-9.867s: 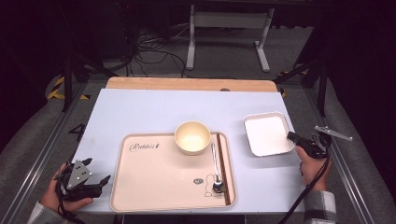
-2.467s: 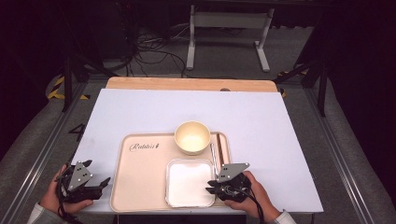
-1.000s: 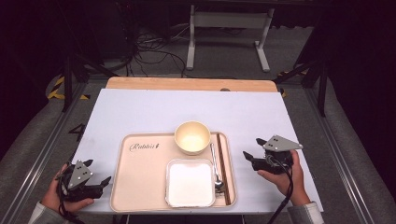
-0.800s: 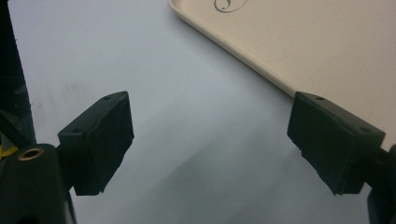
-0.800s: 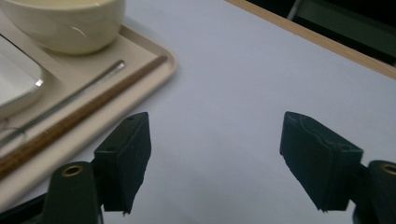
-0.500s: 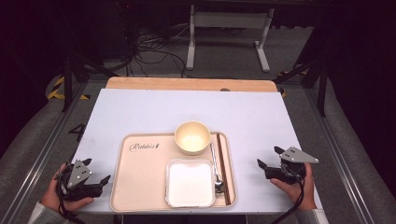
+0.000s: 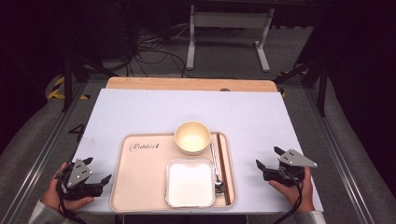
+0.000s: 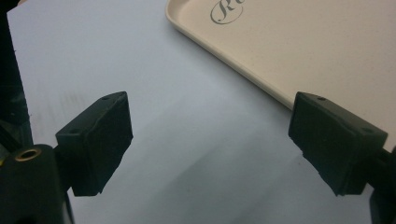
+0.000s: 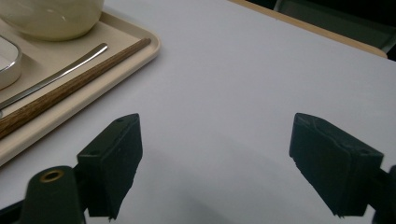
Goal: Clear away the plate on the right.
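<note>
From the high view the square plate (image 7: 190, 183) sits on the tray (image 7: 140, 177) below the bowl (image 7: 192, 137), so the setting looks finished; earlier it lay out on the desk (image 7: 140, 112). In the left claw (image 8: 210, 140) view, jaws wide, empty. In the right claw (image 9: 215, 161) view, jaws just spread, nothing between, withdrawn beside the tray.

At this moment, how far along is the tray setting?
Looks done: the tray holds the bowl, square plate, spoon and chopsticks. In hand: nothing; the right hand-held gripper and left hand-held gripper sit open beside the tray, the right's jaws just opened. No loose item remains on the table.
</note>
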